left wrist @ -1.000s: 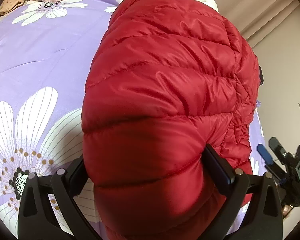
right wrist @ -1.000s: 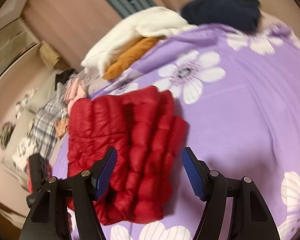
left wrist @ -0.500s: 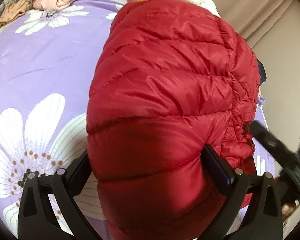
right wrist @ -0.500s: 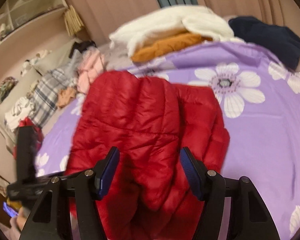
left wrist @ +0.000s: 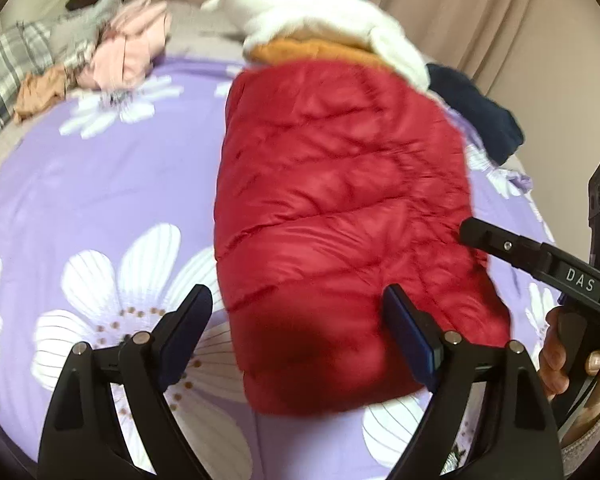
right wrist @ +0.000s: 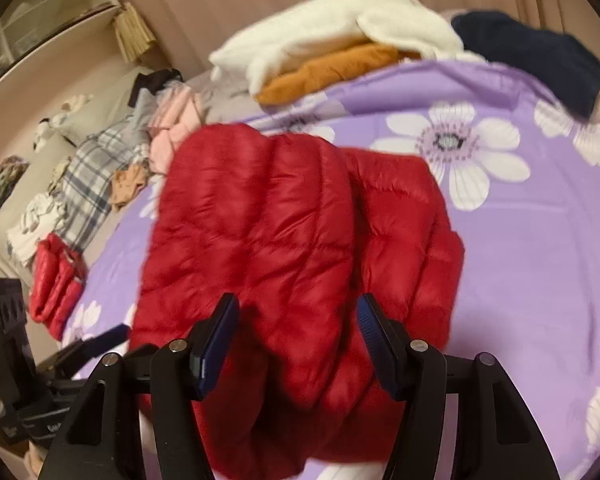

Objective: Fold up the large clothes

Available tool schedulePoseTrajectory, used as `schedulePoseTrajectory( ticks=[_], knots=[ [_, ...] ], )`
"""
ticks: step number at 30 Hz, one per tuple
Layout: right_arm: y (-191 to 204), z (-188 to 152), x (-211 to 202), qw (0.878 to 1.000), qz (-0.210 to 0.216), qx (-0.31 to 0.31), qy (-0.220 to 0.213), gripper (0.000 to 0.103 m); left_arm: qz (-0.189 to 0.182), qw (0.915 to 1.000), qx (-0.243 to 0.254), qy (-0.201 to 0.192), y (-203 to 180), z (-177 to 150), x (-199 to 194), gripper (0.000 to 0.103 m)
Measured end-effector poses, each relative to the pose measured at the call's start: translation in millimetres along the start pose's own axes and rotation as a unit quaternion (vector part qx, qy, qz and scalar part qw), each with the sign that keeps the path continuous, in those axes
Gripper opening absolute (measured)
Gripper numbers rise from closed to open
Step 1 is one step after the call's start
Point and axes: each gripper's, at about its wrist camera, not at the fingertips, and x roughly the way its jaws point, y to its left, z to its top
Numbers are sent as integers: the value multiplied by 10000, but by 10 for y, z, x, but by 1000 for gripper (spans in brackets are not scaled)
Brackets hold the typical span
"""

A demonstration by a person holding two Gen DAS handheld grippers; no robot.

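A red quilted puffer jacket (left wrist: 336,216) lies folded into a thick, rounded bundle on a bed covered by a lilac bedspread (left wrist: 100,184) printed with large white daisies. The jacket's shell is glossy and slick, stitched into plump horizontal channels that catch the light in soft creases.

The left gripper (left wrist: 298,334) hangs over the near end of the bundle with its black fingers spread wide; the blue-padded fingertips (left wrist: 410,340) frame the jacket's edge without pinching it, and the left finger stands over bare bedspread. In the right wrist view, the right gripper (right wrist: 298,346) is also held apart, its ribbed blue pads on either side of a puffy fold of the jacket (right wrist: 296,248); motion blur makes it unclear whether the pads press the fabric or merely sit close to it.

At the far edge of the bed, a fluffy white fleece garment (left wrist: 320,20) rests on top of a mustard-orange folded piece (left wrist: 312,50), with a dark navy garment (left wrist: 476,116) just to the right. To the left sit crumpled pink clothes (left wrist: 128,48) and a grey plaid fabric (left wrist: 4,76). A smaller red quilted item (right wrist: 56,280) lies at the bed's left edge in the right wrist view. Pleated beige curtains (left wrist: 460,8) hang behind.
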Motion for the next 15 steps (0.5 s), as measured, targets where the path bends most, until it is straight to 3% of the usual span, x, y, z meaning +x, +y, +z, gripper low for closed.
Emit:
schedulePoseTrajectory(
  ticks=[6,9,13,15],
  knots=[
    [168,-93,-413,9984,-538,-95,-132,76,192,9997,-30,-145,-48,-29,-501,95],
    [221,-124,-557,9982,-574,-92,-124,79,159,9996,-177,-151,-15,-48,-676,102],
    [292,-147,-709,9985,-519,-147,-119,96,356,9990,-223,-159,-29,-33,-847,103],
    [337,-155,-810,9987,-442,-199,-149,97,454,9987,-192,-96,-59,-34,-911,103]
  ],
)
